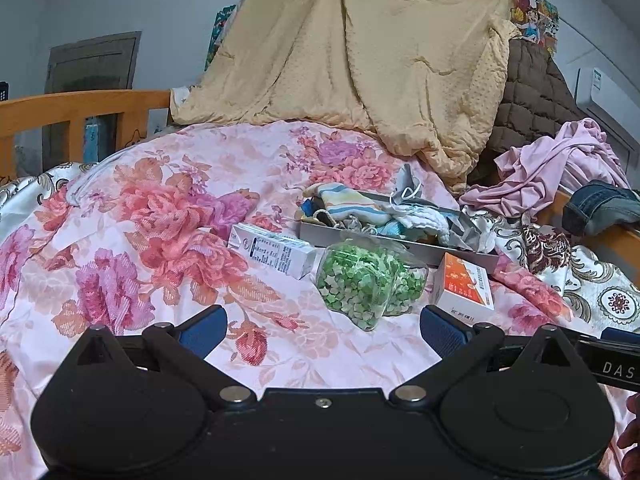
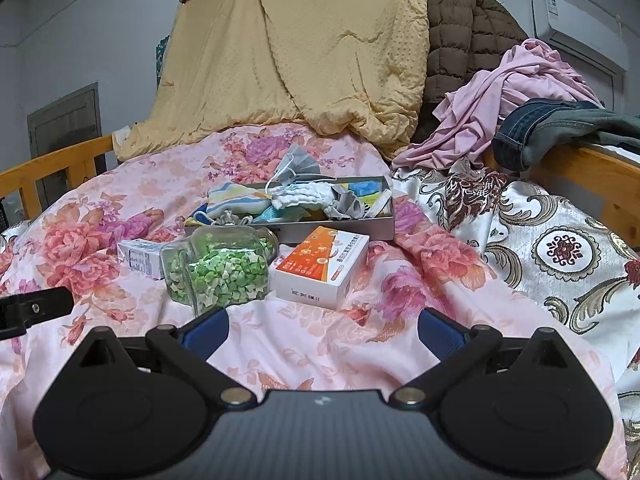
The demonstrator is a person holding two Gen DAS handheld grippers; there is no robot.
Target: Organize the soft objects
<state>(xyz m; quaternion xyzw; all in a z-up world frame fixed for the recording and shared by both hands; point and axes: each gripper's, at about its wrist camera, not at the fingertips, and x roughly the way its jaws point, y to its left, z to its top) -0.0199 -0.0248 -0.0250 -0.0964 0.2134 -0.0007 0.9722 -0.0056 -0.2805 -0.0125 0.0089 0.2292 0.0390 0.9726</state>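
A grey tray lies on the flowered bedspread. It holds soft items: a striped cloth, a white knitted piece and a face mask. In front of the tray lie a clear jar of green paper stars, a white-blue carton and an orange-white box. My left gripper and my right gripper both stand open and empty, short of these objects.
A yellow quilt, a brown padded jacket, a pink garment and jeans pile up at the back right. A wooden bed rail borders both sides. A patterned white cover lies to the right.
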